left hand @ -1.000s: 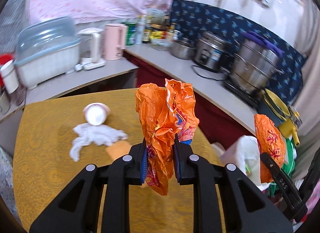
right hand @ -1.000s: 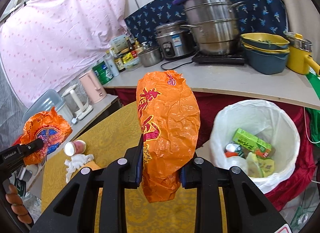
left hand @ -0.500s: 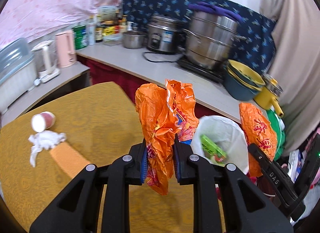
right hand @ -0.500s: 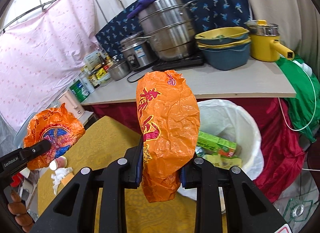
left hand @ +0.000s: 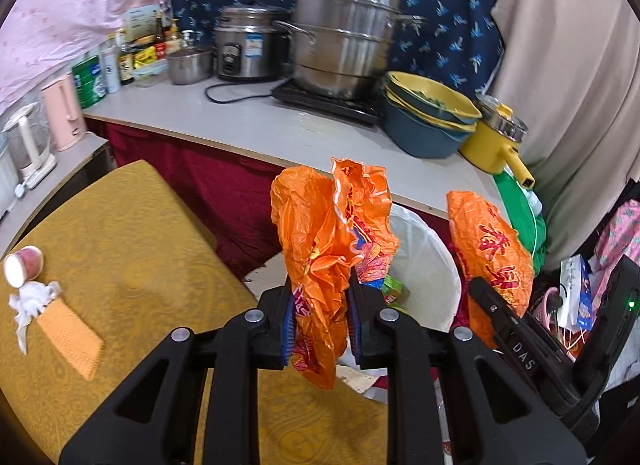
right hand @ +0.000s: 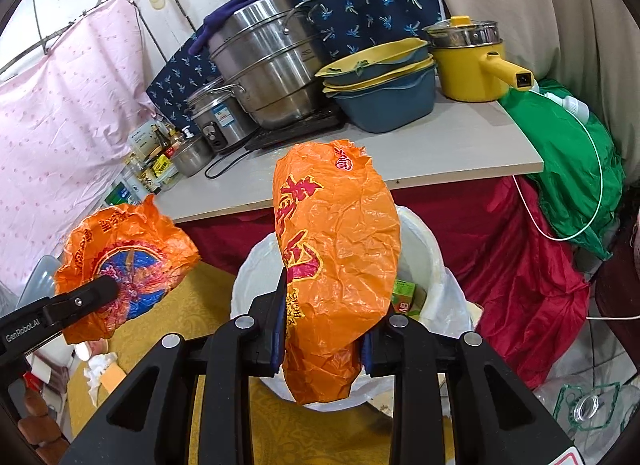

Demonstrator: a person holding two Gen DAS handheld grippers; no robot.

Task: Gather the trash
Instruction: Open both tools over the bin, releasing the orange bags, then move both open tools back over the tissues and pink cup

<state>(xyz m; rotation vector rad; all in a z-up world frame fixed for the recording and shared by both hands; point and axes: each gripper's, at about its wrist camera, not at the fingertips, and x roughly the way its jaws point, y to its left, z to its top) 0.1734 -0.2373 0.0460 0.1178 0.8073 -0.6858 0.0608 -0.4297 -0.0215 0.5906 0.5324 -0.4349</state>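
Orange red-printed wrappers (right hand: 340, 265), white bin liner (left hand: 424, 265), seemingly patterned mustard tablecloth (left hand: 140, 245).

Left gripper (left hand: 322, 329): jaws clamped on a crumpled orange wrapper (left hand: 332, 241), held upright, raised. Right gripper (right hand: 324, 341): jaws pinched on an orange bag (right hand: 340, 257), also raised. Both side by side, near each other, fingers pointing forward.

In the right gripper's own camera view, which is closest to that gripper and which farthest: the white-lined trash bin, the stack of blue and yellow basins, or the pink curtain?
From the right gripper, nearest first:
1. White-lined trash bin: just ahead, below the orange wrapper it holds.
2. Blue and yellow basins: on the counter beyond the bin, slightly right.
3. Pink curtain: hanging far back on the left.
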